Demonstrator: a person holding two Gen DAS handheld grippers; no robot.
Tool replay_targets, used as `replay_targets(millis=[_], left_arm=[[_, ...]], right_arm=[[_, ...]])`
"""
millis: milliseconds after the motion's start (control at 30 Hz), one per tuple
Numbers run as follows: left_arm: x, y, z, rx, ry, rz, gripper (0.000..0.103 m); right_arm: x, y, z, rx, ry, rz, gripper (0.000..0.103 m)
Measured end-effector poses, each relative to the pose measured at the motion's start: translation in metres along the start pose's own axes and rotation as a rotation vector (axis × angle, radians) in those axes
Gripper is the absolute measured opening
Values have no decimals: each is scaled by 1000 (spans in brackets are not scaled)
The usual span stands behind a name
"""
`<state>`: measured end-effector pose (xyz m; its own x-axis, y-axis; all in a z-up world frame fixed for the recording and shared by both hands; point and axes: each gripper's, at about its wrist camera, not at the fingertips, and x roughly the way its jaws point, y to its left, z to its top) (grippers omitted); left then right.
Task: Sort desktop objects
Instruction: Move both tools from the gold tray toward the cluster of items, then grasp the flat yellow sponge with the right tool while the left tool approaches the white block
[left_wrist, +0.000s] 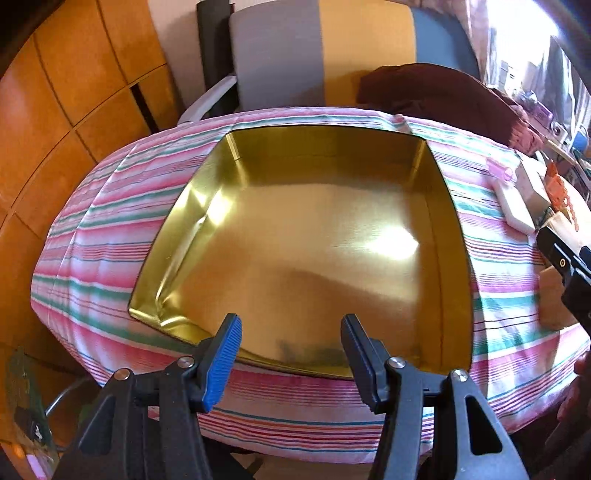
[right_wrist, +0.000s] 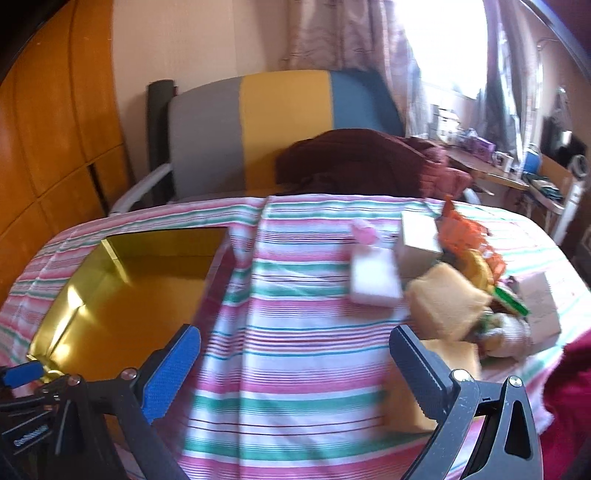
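Observation:
A gold metal tray (left_wrist: 447, 236) lies on the striped tablecloth, with nothing in it; it also shows at the left of the right wrist view (right_wrist: 92, 258). My left gripper (left_wrist: 291, 339) is open and empty over the tray's near rim. My right gripper (right_wrist: 295, 354) is open and empty above the cloth, between the tray and a pile of objects. The pile holds a white block (right_wrist: 373, 280), yellow sponges (right_wrist: 447, 302), a white box (right_wrist: 417, 236), an orange plastic piece (right_wrist: 465, 229) and a small pink item (right_wrist: 364, 230). A yellow sponge (right_wrist: 413, 402) lies by the right fingertip.
A chair (right_wrist: 258, 136) with grey, yellow and blue panels stands behind the table, with dark red cloth (right_wrist: 354, 158) on it. A wooden cabinet (left_wrist: 55, 110) is at the left. A cluttered desk (right_wrist: 517, 166) stands at the far right. The right gripper's body (left_wrist: 569, 266) shows at the left view's right edge.

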<state>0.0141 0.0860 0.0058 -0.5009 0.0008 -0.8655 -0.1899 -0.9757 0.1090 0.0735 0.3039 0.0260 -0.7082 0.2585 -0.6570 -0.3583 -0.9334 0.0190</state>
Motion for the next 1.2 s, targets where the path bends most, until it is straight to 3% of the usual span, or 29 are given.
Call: replay_targets(millis=[667,1033,1133,1200], left_arm=[[-5,-59,8,121,4,-49,57],[-6,-84,16,172,-3,-67,57],[-4,-91,20,182,4,-82,57],[-1,-96,23,187,13,-88,57]], right_arm=[[28,-90,-21,162,96,-170,103],[46,-101,-37,195,148,-171,102],[49,-102,-39,195,154,-174,96],[51,-102,-40,185,160,-164,80]])
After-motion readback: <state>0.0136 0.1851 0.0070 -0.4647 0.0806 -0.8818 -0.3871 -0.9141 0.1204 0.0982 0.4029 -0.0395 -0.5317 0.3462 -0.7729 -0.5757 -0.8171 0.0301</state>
